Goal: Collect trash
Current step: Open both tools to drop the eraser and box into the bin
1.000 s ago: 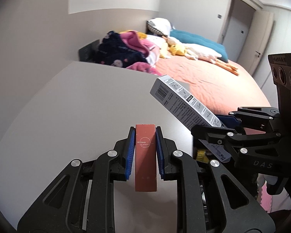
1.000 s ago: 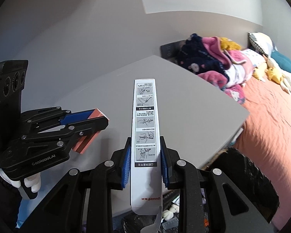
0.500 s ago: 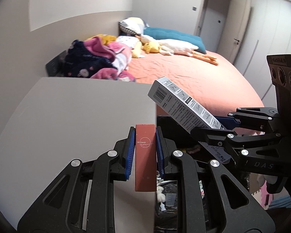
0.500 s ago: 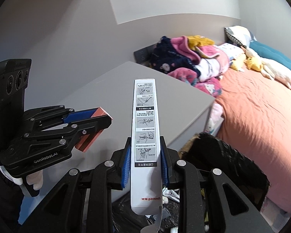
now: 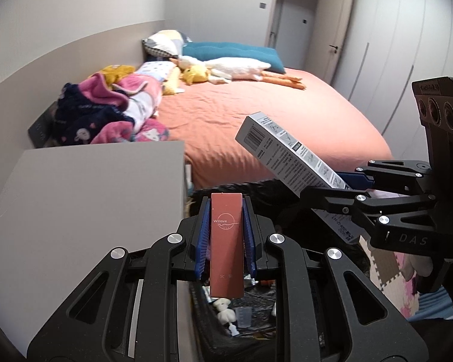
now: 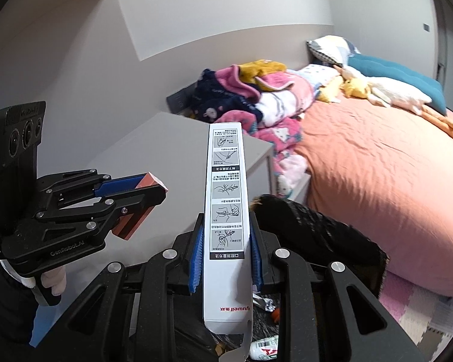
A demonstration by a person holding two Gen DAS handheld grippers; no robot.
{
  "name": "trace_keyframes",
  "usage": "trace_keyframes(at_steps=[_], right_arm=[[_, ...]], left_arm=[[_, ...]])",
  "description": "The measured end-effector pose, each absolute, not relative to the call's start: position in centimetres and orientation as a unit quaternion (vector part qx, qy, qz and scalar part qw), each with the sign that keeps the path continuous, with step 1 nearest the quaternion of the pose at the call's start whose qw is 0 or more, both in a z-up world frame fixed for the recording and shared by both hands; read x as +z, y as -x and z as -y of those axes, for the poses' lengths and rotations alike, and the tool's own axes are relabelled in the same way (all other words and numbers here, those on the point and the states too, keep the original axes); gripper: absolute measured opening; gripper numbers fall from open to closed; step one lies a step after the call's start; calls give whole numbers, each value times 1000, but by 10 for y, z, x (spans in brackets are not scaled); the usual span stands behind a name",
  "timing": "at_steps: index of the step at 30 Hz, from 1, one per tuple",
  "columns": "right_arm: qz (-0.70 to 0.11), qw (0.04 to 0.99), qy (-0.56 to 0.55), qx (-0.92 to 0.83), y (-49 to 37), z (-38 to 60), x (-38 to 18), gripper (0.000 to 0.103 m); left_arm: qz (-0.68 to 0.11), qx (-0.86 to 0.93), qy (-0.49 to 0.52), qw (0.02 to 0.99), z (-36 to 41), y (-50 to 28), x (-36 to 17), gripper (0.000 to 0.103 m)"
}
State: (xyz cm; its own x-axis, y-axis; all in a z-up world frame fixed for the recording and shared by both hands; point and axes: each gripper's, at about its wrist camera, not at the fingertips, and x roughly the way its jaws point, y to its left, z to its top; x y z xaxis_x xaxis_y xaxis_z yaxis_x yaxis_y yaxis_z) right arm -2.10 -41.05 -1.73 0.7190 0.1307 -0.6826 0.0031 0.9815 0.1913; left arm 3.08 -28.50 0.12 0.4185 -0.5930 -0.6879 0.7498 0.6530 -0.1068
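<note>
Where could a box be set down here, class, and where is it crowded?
Free: the flat grey cabinet top, bordered by the wall and bed, and the middle of the orange bedsheet. Crowded: the pile of pink and navy clothes by the headboard, and the black trash bag.

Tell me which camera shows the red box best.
The left wrist view. There the red box faces the camera, clamped between the left gripper fingers, its Willove logo readable. The right wrist view shows only its end and lower corner poking past the black fingers, from the side.
</note>
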Motion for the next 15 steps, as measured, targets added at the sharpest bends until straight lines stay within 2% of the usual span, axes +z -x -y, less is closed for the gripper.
trace_keyframes(at_steps=[7,8,9,10,11,12,15], right_arm=[[-374,921,-105,3,36,430,-18,28],[-373,921,-113,-2,38,433,-17,31],[-371,921,-120,-6,39,435,-16,38],[-365,922,-130,-21,42,438,-14,62],[-356,923,-136,-45,46,442,-11,88],[-337,927,-143,-76,53,445,-6,94],[-316,932,-151,-88,58,452,-1,100]], left_arm=[[-369,-420,-118,821,304,-24,-6,20],[-372,-421,-118,819,306,-24,-7,20],[-381,-423,-116,814,307,-25,-9,29],[-389,-423,-113,811,308,-25,-10,61],[-403,-417,-112,807,310,-27,-12,83],[-404,-412,-114,809,310,-25,-12,96],[-386,-416,-129,813,311,-17,-9,96]])
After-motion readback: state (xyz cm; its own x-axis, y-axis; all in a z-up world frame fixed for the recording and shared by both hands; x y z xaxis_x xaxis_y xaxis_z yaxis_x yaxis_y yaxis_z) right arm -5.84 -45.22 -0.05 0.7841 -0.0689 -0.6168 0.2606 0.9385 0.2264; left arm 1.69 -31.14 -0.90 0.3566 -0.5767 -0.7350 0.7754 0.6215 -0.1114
